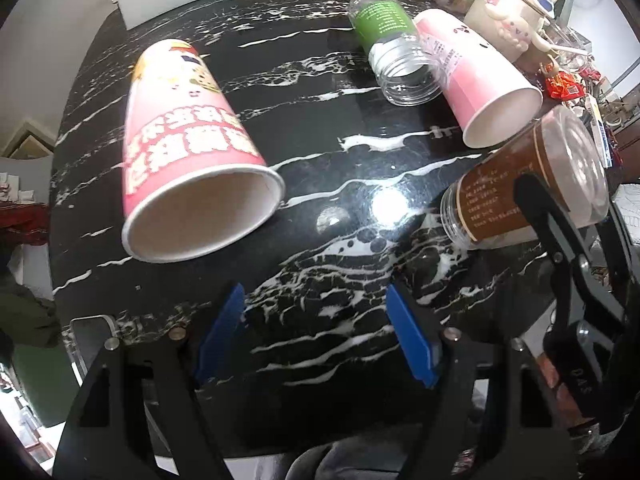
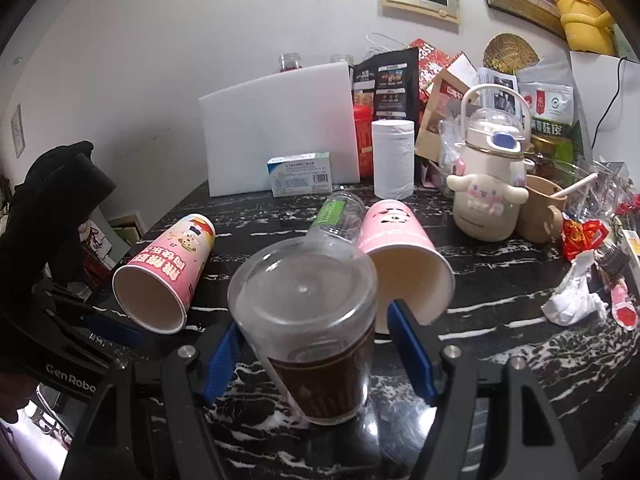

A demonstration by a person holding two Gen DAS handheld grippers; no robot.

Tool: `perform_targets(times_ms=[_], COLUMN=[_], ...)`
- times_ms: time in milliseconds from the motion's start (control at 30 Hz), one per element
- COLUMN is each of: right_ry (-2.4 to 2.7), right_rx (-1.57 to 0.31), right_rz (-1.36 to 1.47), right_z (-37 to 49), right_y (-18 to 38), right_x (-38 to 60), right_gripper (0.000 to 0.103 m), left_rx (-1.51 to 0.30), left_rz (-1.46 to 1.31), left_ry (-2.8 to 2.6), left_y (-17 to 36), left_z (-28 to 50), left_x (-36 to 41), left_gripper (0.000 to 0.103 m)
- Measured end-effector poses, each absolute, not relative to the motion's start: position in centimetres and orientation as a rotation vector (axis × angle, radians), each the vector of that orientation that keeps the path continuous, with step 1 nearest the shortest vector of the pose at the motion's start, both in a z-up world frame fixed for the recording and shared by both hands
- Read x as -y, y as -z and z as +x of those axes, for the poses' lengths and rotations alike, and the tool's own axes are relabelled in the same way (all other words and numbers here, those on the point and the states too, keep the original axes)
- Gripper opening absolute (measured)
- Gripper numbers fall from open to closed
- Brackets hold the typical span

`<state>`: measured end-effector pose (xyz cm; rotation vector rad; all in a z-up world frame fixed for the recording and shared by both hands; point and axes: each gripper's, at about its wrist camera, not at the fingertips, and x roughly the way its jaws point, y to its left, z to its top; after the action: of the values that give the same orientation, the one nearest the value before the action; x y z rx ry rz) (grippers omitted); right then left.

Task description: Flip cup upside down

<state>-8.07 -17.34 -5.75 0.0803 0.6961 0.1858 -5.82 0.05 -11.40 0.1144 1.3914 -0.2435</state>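
A clear plastic cup with a brown label (image 2: 316, 344) stands tilted between the blue pads of my right gripper (image 2: 310, 350), base up and mouth on the black marble table (image 2: 500, 320). The jaws stand wider than the cup, so the gripper is open. The same cup (image 1: 528, 188) shows at the right of the left wrist view with the right gripper's black finger across it. My left gripper (image 1: 316, 336) is open and empty over the table's near edge. Two pink paper cups (image 1: 188, 152) (image 1: 480, 80) lie on their sides.
A clear jar with a green label (image 1: 388, 40) lies beside the far pink cup. A white foam board (image 2: 276, 128), a small box (image 2: 300, 174), a paper roll (image 2: 392, 158), a cartoon bottle (image 2: 488, 184), snack bags and wrappers (image 2: 576, 300) crowd the back and right.
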Motion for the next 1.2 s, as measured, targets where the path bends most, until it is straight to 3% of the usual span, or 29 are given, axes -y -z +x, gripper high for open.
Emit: perform_targets(times_ms=[500,700,1200], right_ry=[-0.156,-0.143,-0.103], right_rx=[-0.95,-1.031,-1.325], right_rz=[0.073,0.075,0.117], right_z=[-8.4,-7.2,-5.6], right_y=[-2.5,-4.7,-4.6], right_x=[18.1,18.0,18.4], right_gripper=[0.072,0.072,0.072], left_rx=[-1.38,-1.341,-1.341], left_rz=[0.18,0.198,0.23], left_ry=[0.184,0.205,0.262], left_y=[1.6,-1.8,-3.2], left_z=[-5.2,-5.0,-4.3], left_x=[-1.6,-1.6,-0.1], left_gripper=[0.073,0.079,0.085])
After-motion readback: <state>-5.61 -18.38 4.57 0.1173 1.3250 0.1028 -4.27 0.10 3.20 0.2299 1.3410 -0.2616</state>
